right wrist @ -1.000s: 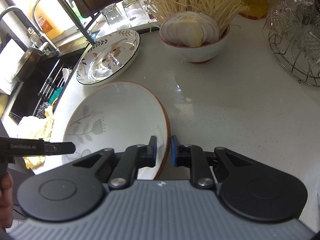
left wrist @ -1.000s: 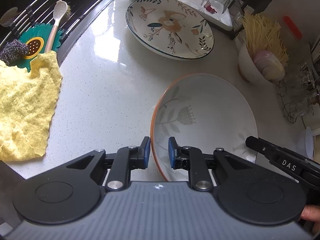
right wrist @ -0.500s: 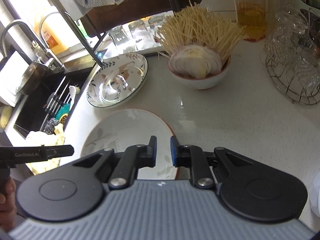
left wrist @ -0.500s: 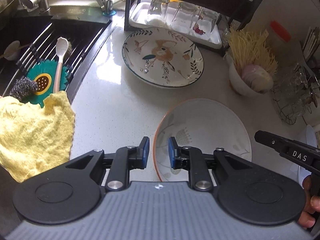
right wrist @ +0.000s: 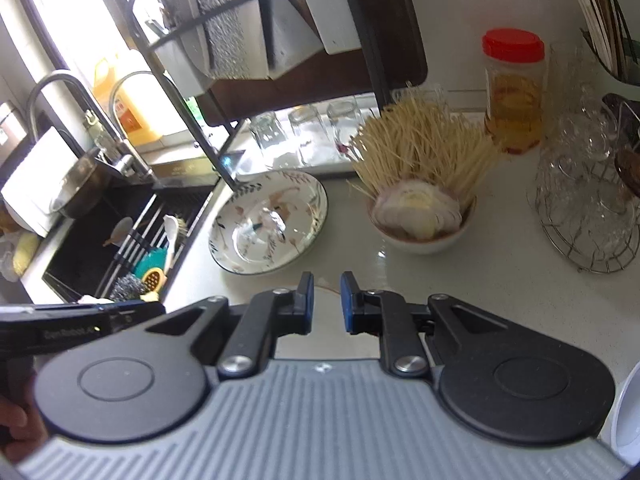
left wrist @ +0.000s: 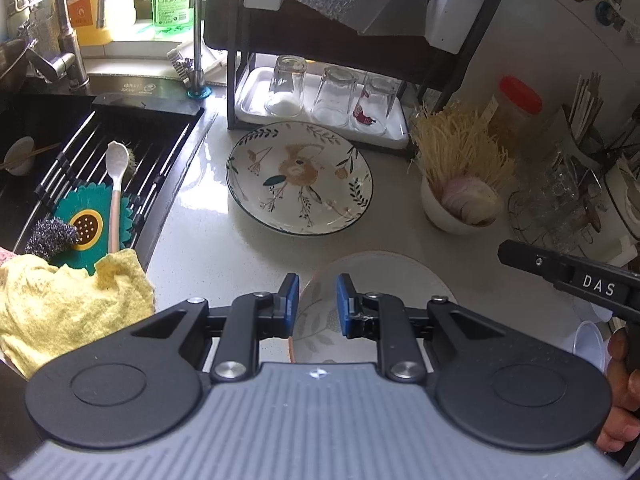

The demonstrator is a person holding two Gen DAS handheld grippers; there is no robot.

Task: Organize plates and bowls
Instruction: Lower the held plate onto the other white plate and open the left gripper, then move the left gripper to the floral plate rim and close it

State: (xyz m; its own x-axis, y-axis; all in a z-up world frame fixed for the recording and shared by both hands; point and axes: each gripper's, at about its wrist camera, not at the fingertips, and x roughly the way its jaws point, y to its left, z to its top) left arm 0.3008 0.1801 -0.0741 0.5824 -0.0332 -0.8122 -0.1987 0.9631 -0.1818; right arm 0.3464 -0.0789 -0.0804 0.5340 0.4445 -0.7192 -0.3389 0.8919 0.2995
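Your left tongs stand narrowly parted with nothing between the blue pads; they hang over the near-left rim of the white bowl, low in the centre of the frame. Much of that bowl is hidden behind the tongs' black arms and grey body, so you see only its far curve and a patch of leaf pattern.

In the right wrist view your right tongs also show a narrow gap and grip nothing. Here the white bowl is almost wholly hidden — only a thin orange line of rim peeks out between the pads.

The floral plate lies on the pale surface above the bowl in the left view, just in front of the dish rack with its three upturned glasses. A small bowl of noodles sits to the plate's right. At the left edge, a yellow cloth is cut off by the frame, beside the sink.

At far right in the left view, clear glassware in a wire basket is blurred and hard to tell apart.
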